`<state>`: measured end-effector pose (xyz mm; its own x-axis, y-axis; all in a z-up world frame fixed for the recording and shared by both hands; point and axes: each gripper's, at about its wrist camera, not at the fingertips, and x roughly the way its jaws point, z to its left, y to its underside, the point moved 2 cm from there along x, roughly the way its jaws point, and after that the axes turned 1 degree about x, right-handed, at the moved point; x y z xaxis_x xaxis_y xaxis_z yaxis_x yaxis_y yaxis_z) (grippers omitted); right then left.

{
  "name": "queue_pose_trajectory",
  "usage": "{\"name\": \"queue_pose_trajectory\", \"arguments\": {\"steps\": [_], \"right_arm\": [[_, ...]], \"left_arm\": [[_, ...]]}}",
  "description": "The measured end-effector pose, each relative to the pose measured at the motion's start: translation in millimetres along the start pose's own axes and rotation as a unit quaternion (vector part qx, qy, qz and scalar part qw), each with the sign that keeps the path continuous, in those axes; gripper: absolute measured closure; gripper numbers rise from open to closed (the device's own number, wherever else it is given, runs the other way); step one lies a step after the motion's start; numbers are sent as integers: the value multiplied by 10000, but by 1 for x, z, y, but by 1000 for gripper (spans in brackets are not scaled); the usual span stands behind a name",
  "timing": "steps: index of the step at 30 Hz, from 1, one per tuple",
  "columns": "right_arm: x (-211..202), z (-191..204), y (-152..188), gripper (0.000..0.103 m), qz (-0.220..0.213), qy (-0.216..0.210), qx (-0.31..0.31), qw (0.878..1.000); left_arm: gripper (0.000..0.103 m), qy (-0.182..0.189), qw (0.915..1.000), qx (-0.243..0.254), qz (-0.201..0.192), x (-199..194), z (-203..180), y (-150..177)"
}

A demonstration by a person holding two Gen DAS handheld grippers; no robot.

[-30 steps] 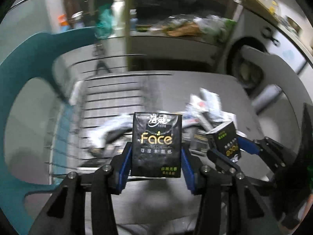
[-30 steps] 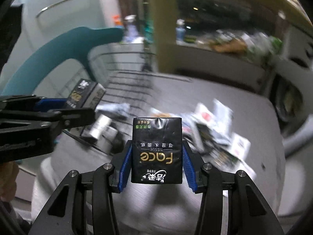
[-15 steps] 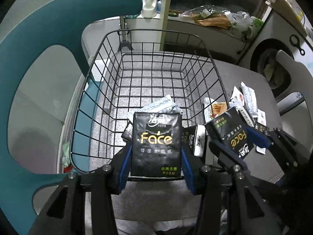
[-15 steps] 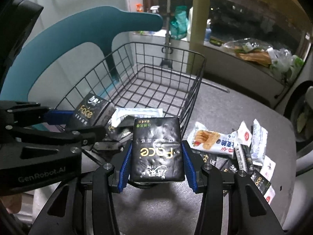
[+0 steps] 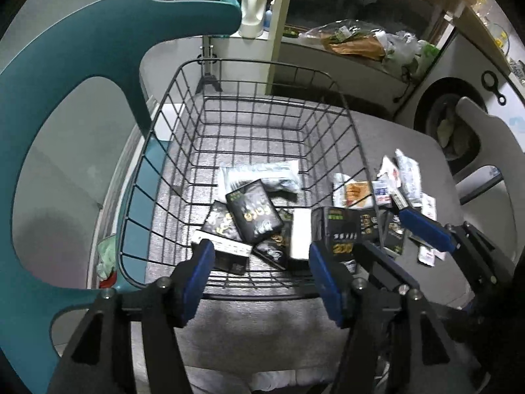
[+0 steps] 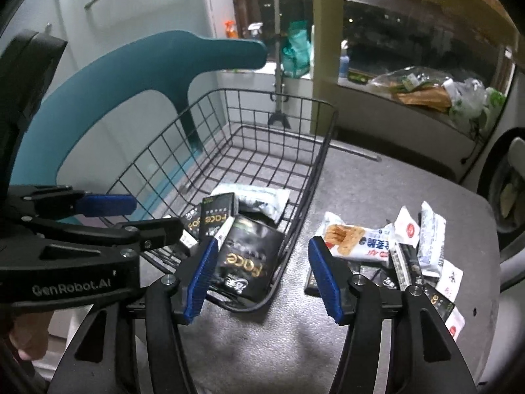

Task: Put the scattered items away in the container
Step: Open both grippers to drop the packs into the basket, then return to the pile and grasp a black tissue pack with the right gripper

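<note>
A black wire basket [image 5: 256, 64] [image 6: 330, 124] stands on the grey table. Several black "Face" tissue packs [image 5: 254, 215] lie inside it with a white packet [image 5: 259, 174]. One black pack [image 6: 249, 259] leans in the basket's near corner. My left gripper [image 5: 261, 262] is open and empty above the basket's near rim. My right gripper [image 6: 264, 259] is open and empty over the basket's right-hand corner. Each shows in the other's view: the right gripper [image 5: 393, 239], the left gripper [image 6: 141, 216]. Scattered snack packets [image 6: 354, 241] and dark sachets [image 6: 405, 264] lie on the table right of the basket.
A teal chair back [image 5: 82, 49] [image 6: 131, 65] curves round the basket's left side. The grey table [image 6: 377, 190] ends at a rounded far-right edge, with a washing machine [image 5: 443, 121] beyond. A ledge behind holds a white bottle [image 5: 252, 6] and bags.
Both grippers were shut on black tissue packs and have opened. Both packs have dropped into the basket.
</note>
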<state>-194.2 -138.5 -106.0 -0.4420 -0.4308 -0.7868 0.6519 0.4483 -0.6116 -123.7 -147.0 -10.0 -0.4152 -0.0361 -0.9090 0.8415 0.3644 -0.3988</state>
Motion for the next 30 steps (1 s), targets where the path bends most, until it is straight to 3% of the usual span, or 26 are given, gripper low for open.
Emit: {"name": "queue_pose_trajectory", "arguments": {"steps": [7, 12, 19, 23, 30], "right_arm": [[-27, -55, 15, 46, -117, 411, 362, 9984], [-33, -124, 46, 46, 80, 919, 889, 9918], [-28, -192, 100, 46, 495, 1338, 1434, 9793], [-19, -210, 122, 46, 525, 1190, 1567, 9790], [6, -211, 114, 46, 294, 1302, 1097, 9850]], "left_arm": [[38, 185, 9996, 184, -65, -16, -26, 10], [37, 612, 9961, 613, 177, -7, -83, 23], [38, 821, 9879, 1215, 507, 30, -167, 36], [37, 692, 9840, 1489, 688, 62, -195, 40], [38, 490, 9821, 1587, 883, 104, -203, 36]]}}
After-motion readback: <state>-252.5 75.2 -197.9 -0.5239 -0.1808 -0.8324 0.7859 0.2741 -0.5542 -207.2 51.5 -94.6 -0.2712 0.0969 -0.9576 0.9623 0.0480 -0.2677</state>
